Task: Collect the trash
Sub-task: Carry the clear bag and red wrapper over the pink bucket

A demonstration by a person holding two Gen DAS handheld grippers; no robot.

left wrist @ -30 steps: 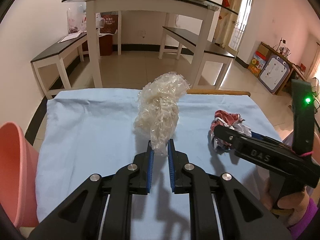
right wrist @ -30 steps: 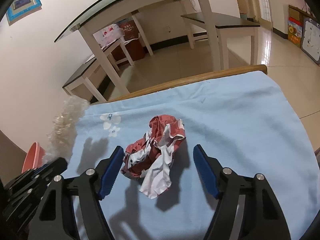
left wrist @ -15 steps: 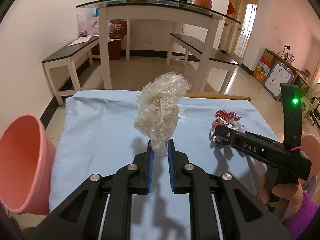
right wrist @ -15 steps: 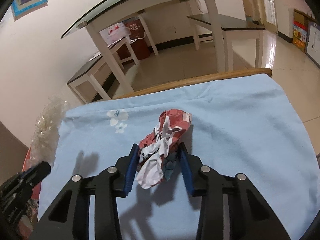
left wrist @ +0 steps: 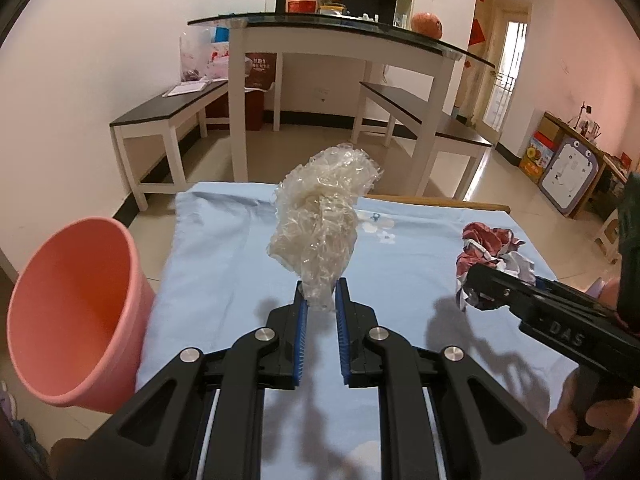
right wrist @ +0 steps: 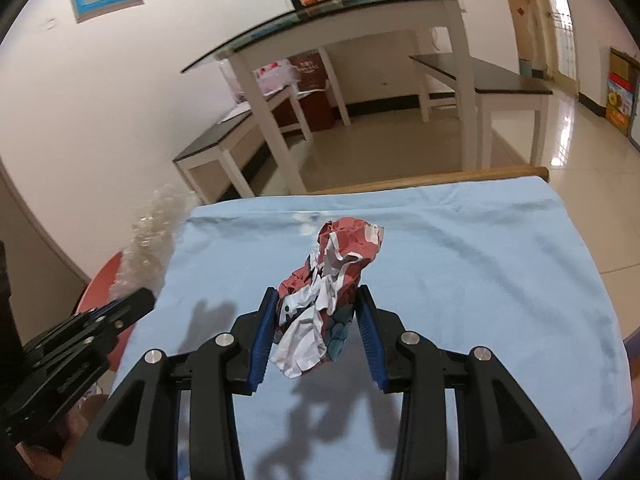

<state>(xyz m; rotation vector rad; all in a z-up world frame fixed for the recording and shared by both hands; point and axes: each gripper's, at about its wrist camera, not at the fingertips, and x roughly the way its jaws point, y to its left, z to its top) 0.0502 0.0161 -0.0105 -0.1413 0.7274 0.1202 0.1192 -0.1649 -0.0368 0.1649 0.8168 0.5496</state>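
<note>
left gripper (left wrist: 320, 300) clamped on plastic wad (left wrist: 320, 220) | right gripper (right wrist: 318, 320) clamped on crumpled paper (right wrist: 328, 280) | pink bin (left wrist: 68, 312) at 9 o'clock beside blue cloth (left wrist: 224, 272)

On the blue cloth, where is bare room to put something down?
The light blue cloth lies bare right of the crumpled red-and-white paper, out to its edge, and between that paper and the clear crumpled plastic wrap. The left is crowded by the pink plastic bucket.

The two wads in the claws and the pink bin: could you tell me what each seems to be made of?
Clear wad: thin plastic film, glossy, translucent, finely crinkled. Red-and-white wad: likely printed paper, matte, with sharp creases. Pink bin: probably moulded plastic, smooth with a soft sheen.
</note>
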